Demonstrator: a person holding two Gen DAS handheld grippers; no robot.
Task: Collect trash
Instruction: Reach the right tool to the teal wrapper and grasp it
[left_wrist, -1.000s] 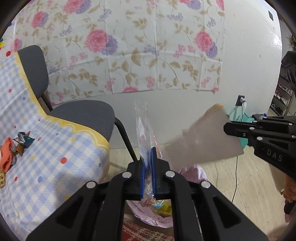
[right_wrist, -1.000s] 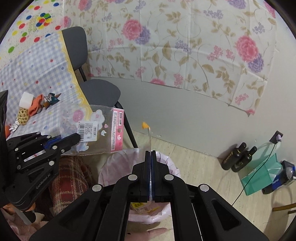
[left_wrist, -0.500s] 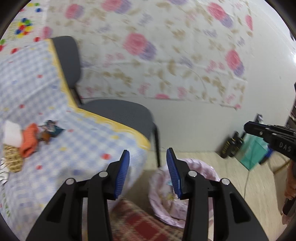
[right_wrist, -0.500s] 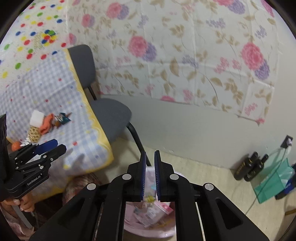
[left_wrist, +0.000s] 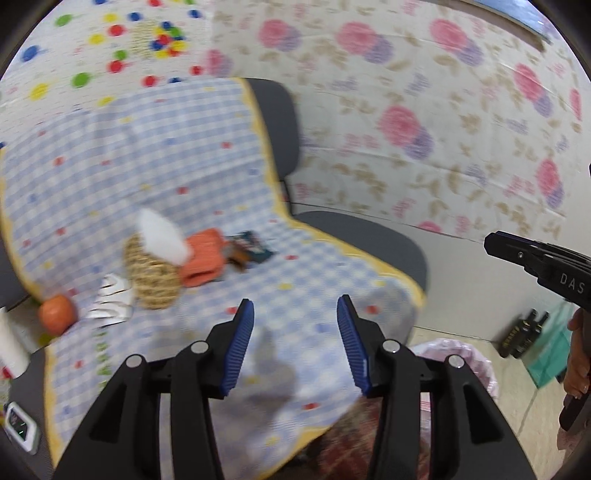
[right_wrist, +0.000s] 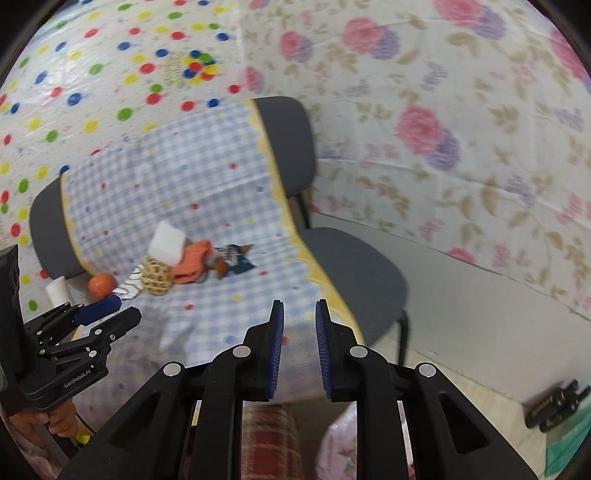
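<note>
Left wrist view: trash pile sits mid-surface on the checked cloth. Landmark is the woven ball. White block on top of the ball, orange wad touching it on the right, dark wrapper just beyond the wad. Striped scrap just left of the ball, orange fruit further left near the cloth edge. View is blurred, so finer detail is unclear.

Left tool is empty, fingers wide apart, hovering over the cloth on the near side of the ball, touching nothing. Right tool is empty too, fingers slightly apart with a narrow gap, also nearer than the ball and well short of the pile.

Pink bin bag is on the floor, well right of the ball and below the surface edge, by the grey chair. Black bottles by the wall further right.

Step, as a judgement: between drops, reaching for the next piece of trash. Next move calls for lowering one tool over a single item; the wrapper or orange wad look easiest, being on the pile's open right side. Straddle it, close, lift clear without dragging the cloth, then carry right to the bag.
</note>
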